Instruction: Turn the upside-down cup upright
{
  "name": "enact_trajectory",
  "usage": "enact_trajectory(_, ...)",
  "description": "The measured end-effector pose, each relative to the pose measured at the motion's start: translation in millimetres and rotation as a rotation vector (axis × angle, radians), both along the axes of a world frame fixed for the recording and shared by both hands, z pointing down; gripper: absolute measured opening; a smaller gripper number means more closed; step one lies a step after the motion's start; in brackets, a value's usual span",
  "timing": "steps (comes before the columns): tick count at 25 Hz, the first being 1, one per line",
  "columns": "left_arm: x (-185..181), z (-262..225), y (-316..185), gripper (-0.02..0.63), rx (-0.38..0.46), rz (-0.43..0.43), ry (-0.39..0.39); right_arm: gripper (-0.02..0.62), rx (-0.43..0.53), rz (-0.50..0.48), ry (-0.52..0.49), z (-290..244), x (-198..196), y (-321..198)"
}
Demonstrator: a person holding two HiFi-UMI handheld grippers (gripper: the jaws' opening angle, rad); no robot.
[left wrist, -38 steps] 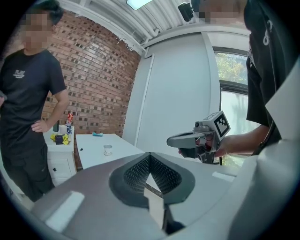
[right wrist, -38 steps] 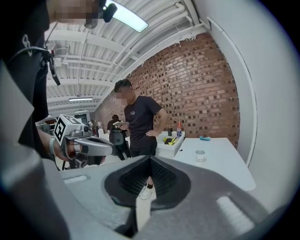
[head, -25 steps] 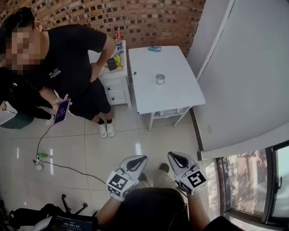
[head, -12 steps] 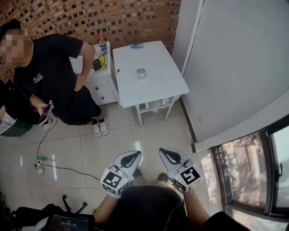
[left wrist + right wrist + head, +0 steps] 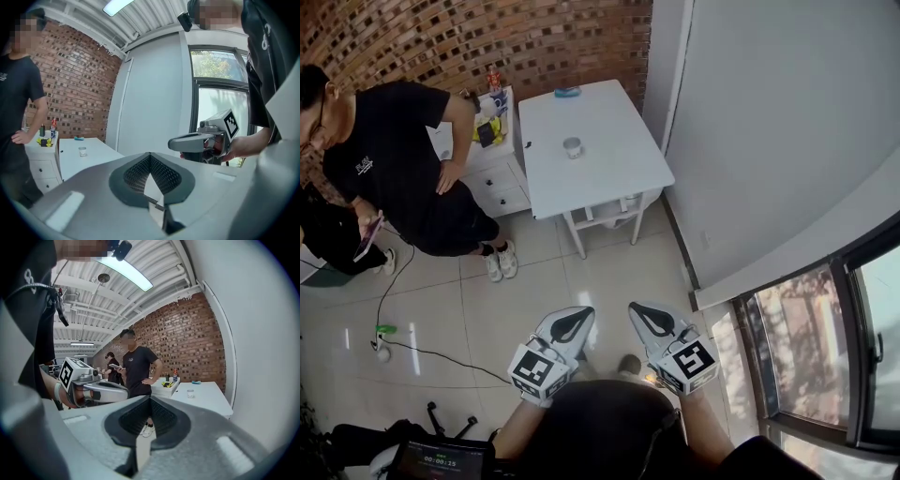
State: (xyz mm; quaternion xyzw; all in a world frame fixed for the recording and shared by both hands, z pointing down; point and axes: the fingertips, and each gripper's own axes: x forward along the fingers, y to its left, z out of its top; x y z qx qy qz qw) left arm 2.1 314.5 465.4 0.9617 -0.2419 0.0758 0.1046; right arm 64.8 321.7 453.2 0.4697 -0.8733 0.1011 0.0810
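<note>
A small pale cup (image 5: 573, 147) stands alone near the middle of the white table (image 5: 609, 173), far ahead of both grippers; it is too small to tell which way up it is. My left gripper (image 5: 578, 313) and right gripper (image 5: 642, 310) are held side by side over the tiled floor, pointing toward the table, both shut and empty. In the left gripper view the cup (image 5: 83, 151) is far off at the left, beyond the shut left gripper (image 5: 150, 154), with the right gripper (image 5: 174, 143) alongside. The right gripper view shows the cup (image 5: 190, 393) on the table (image 5: 211, 401).
A person in black (image 5: 403, 169) stands left of the table beside a white drawer cabinet (image 5: 492, 173) with small items on top. A blue object (image 5: 567, 92) lies at the table's far end. A cable (image 5: 412, 347) runs over the floor; a grey wall (image 5: 750, 141) is at the right.
Both grippers have been carried forward toward the table, still shut. In the head view the table and the standing person have shifted left and up.
</note>
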Motion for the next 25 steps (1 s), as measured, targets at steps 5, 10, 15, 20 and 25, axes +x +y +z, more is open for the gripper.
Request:
enact_trajectory(5, 8.5, -5.2, -3.2, 0.015, 0.002, 0.002, 0.012, -0.008, -0.001, 0.012, 0.014, -5.3, 7.5, -4.3)
enact_trajectory(10, 9.3, -6.2, -8.2, 0.015, 0.0, -0.013, 0.0, -0.008, -0.005, -0.026, 0.001, 0.5, 3.3, -3.4)
enact_trajectory(15, 5.6, -5.1, -8.5, 0.015, 0.002, -0.023, -0.003, -0.008, -0.001, -0.028, 0.004, 5.1, -2.7, -2.5)
enact_trajectory(20, 2.4, -1.0, -9.3, 0.015, 0.011, -0.019, -0.005, -0.008, -0.001, -0.031, -0.006, 7.8, -7.0, -5.6)
enact_trajectory(25, -4.0, 5.4, -6.4, 0.015, 0.015, -0.034, 0.0, -0.008, 0.013, -0.061, 0.005, 12.1, -15.3, -1.2)
